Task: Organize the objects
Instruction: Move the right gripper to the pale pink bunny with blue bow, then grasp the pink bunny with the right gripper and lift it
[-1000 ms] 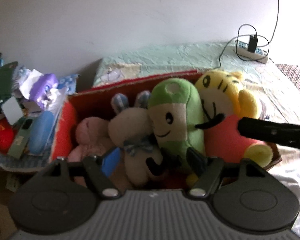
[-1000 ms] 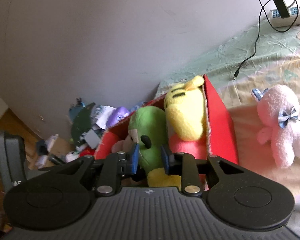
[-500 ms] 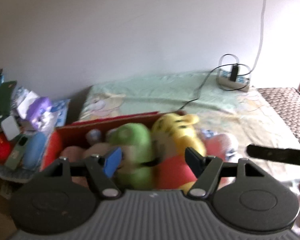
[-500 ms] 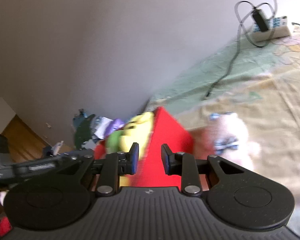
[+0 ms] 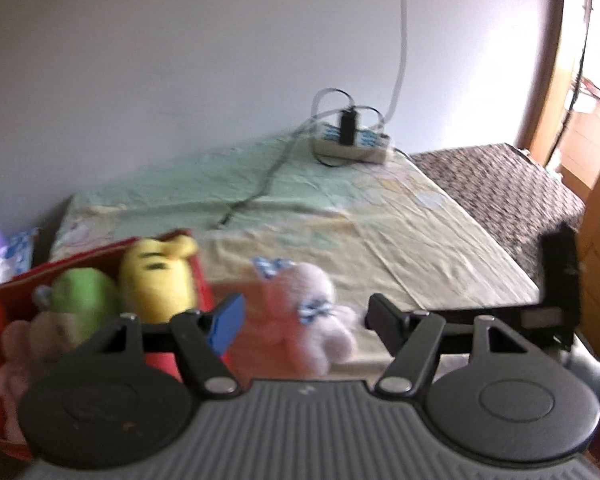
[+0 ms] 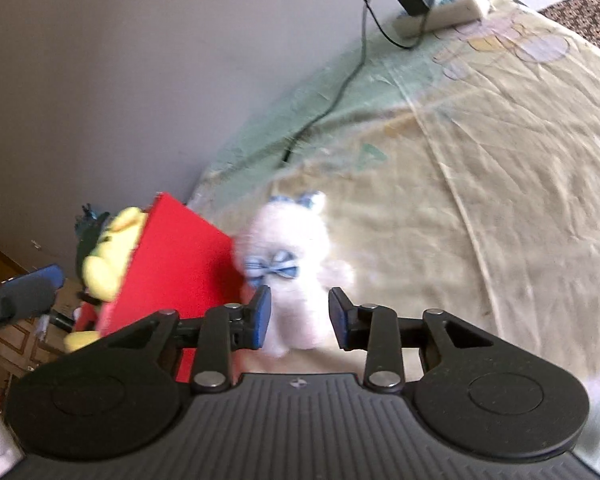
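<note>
Inside red box point(image 5: 4, 292): yellow plush point(image 5: 156, 284), green plush point(image 5: 82, 300), more. Beside box, pink plush point(image 5: 300, 320). Right hand-held gripper point(image 6: 299, 320) and left hand-held gripper point(image 5: 304, 322) both spread apart, gripping nothing.

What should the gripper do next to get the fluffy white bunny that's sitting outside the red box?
Probably ease the right gripper forward a little, then close. Its jaws are open on either side of the white bunny, which lies on the bed sheet beside the red box. The other plush toys are already in the box.
</note>
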`<state>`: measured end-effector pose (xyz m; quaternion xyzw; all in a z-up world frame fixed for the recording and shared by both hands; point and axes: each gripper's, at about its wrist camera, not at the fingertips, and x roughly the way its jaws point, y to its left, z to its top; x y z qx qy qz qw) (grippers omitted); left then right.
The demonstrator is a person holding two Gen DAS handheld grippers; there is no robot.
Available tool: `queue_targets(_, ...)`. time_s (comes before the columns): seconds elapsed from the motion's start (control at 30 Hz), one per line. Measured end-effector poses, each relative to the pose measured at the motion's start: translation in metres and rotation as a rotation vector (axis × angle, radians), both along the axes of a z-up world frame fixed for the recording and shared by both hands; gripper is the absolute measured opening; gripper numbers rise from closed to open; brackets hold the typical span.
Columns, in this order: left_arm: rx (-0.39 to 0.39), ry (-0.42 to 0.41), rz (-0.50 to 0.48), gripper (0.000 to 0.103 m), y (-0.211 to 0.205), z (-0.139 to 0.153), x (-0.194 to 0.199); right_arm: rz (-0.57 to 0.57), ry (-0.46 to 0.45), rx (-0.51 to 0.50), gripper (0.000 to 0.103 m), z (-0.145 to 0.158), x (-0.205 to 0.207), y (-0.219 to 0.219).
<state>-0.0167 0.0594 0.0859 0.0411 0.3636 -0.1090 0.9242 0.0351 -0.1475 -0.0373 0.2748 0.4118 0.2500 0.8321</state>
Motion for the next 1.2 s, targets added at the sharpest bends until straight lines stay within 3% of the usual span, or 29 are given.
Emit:
queue_targets(0.17, 0.01, 0.049, -0.038, 0.071, -0.025, -0.029, 0.01, 0.021, 0.017, 0.012, 0.046, -0.014, 0.024, -0.001)
queue_targets(0.33, 0.02, 0.128, 0.019, 0.071, -0.025, -0.065, 0.032, 0.073, 0.046, 0.074, 0.046, -0.021, 0.04, 0.0)
queue_targets(0.43, 0.028, 0.153, 0.045, 0.071, -0.022, -0.083, 0.043, 0.111, 0.03, 0.056, 0.047, -0.02, 0.048, 0.009)
queue_targets(0.77, 0.054, 0.195, 0.113, 0.074, -0.021, -0.115, 0.082, 0.214, 0.031, 0.077, 0.062, -0.027, 0.071, 0.033)
queue_targets(1.0, 0.045, 0.241, 0.137, 0.071, -0.018, -0.13, 0.098, 0.239, 0.073, 0.158, 0.062, -0.04, 0.08, 0.042)
queue_targets(1.2, 0.02, 0.251, 0.141, 0.066, -0.013, -0.128, 0.098, 0.266, 0.084, 0.188, 0.048, -0.038, 0.08, 0.044)
